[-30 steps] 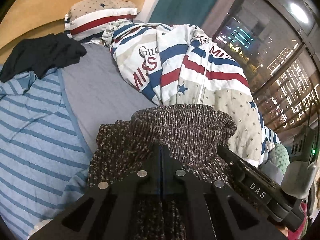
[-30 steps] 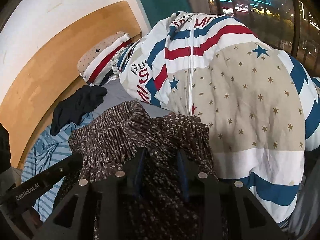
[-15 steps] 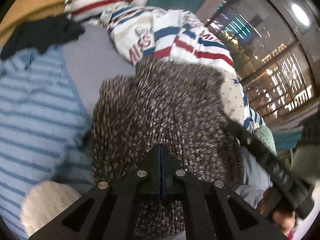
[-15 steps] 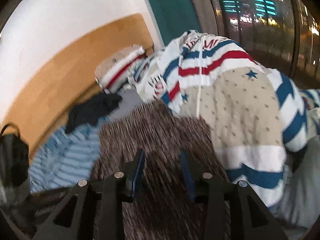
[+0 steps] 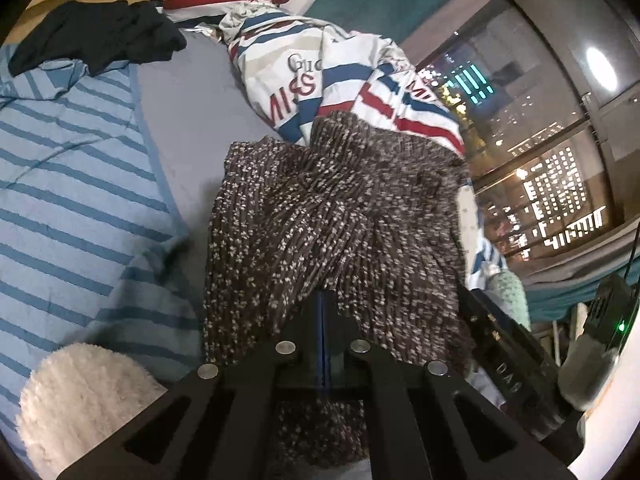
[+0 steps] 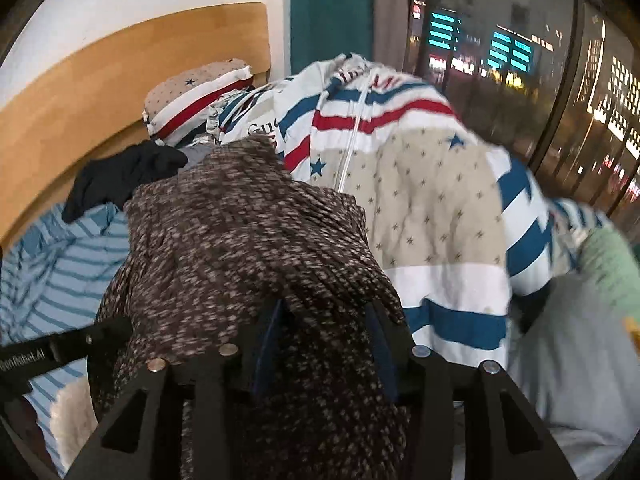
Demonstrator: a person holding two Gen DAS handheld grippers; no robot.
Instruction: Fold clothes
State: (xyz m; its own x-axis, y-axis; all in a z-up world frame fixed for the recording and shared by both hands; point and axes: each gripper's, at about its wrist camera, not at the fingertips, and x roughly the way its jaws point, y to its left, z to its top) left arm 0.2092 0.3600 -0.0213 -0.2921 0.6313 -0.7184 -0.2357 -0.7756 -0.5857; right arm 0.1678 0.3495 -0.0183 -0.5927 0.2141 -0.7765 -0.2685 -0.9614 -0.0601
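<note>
The jaws of the left gripper (image 5: 322, 308) are pressing fully together on a pinch of the speckled brown knit (image 5: 340, 216), while the right gripper (image 6: 326, 312) is holding its jaws somewhat apart with the same knit bunched between them. The garment is lying forward of both, draping over the bed (image 5: 192, 120) against the star-striped duvet (image 6: 432, 200), its long axis running away from the jaws, both equally near.

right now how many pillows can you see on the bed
1: a star-and-stripe pillow at the wooden headboard, behind the bunched duvet. Others may be hidden under that.
</note>
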